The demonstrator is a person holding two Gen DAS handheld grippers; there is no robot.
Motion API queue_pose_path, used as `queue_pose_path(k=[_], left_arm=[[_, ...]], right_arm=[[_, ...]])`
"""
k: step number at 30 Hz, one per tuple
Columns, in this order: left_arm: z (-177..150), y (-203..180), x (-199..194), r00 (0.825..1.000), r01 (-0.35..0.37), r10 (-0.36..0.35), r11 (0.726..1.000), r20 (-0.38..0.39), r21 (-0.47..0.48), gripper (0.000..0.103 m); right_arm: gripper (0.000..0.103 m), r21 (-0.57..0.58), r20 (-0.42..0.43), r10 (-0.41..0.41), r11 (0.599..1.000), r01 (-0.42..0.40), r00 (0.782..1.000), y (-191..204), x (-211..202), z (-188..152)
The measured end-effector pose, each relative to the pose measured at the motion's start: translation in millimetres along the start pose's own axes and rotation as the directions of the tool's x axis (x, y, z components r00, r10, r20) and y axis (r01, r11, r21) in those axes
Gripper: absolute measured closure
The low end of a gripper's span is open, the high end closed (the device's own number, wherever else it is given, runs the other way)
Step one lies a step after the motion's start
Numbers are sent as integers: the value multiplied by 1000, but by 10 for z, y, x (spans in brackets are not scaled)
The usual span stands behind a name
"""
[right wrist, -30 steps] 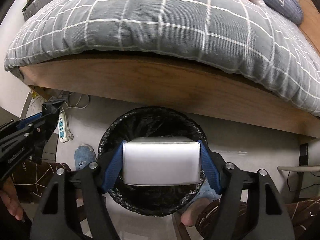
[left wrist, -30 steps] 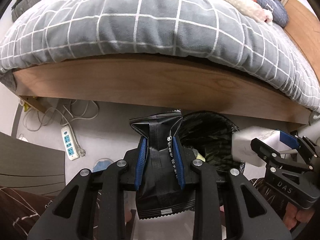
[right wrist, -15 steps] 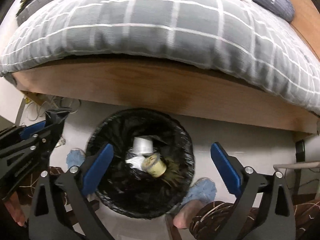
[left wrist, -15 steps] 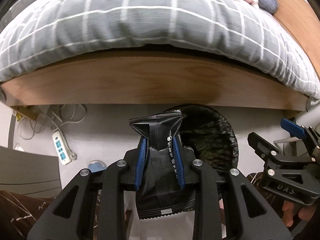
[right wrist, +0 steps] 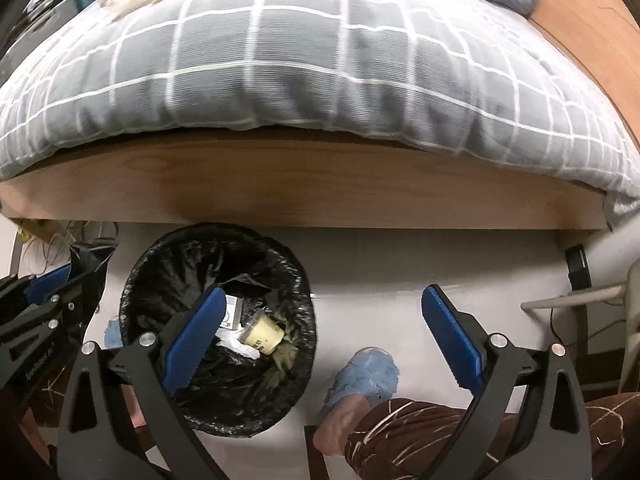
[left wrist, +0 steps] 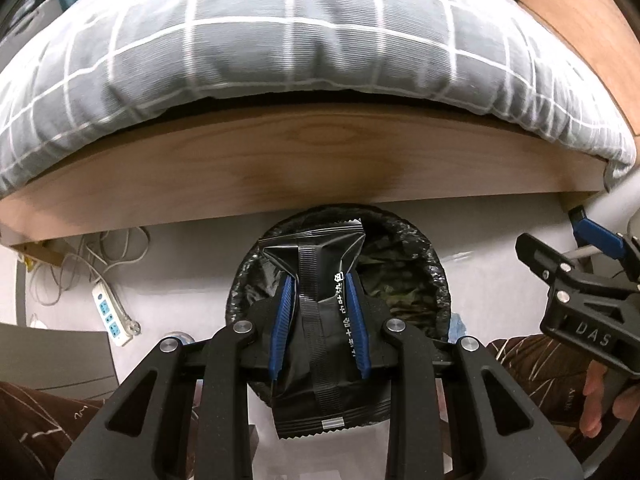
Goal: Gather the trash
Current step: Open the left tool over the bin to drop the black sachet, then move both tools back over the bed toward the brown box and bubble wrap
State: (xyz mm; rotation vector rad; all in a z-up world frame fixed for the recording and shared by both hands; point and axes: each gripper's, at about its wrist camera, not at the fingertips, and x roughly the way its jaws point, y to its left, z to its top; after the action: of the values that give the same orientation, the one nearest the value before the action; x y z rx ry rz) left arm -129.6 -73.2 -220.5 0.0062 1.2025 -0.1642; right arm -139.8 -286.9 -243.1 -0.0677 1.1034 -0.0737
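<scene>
My left gripper (left wrist: 319, 292) is shut on a black snack wrapper (left wrist: 320, 320) and holds it over the black-lined trash bin (left wrist: 432, 264) on the floor by the bed. My right gripper (right wrist: 320, 320) is open and empty, to the right of the bin (right wrist: 160, 248); it also shows in the left wrist view (left wrist: 576, 264). In the bin lie a small white box (right wrist: 230, 314), a yellow cup (right wrist: 262, 334) and crumpled paper. The left gripper (right wrist: 48, 304) shows at the left edge of the right wrist view.
A bed with a grey checked duvet (left wrist: 280, 40) on a wooden frame (left wrist: 300, 160) stands just behind the bin. A white power strip (left wrist: 110, 314) and cables lie on the floor at left. The person's foot in a blue slipper (right wrist: 368, 376) is beside the bin.
My right gripper opened and the white box dropped into the bin; it then moved right. My left gripper moved right with the wrapper, over the bin.
</scene>
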Motion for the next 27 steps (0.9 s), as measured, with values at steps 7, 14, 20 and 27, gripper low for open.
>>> queue_pose_path(k=[7, 14, 20, 27], left_arm=[[-21, -111, 64, 999, -33, 32, 999, 2, 30, 66], [-73, -163, 88, 999, -49, 49, 997, 11, 61, 42], [-85, -48, 36, 997, -66, 65, 998, 30, 24, 18], [-7, 252, -158, 991, -108, 113, 992, 70, -72, 7]], right_arm=[[9, 35, 2, -12, 999, 12, 1000, -101, 14, -22], [9, 18, 12, -6, 1000, 6, 1000, -28, -23, -15], [9, 6, 26, 1, 1000, -1, 1000, 77, -34, 25], [9, -10, 68, 25, 1000, -24, 997, 219, -171, 99]])
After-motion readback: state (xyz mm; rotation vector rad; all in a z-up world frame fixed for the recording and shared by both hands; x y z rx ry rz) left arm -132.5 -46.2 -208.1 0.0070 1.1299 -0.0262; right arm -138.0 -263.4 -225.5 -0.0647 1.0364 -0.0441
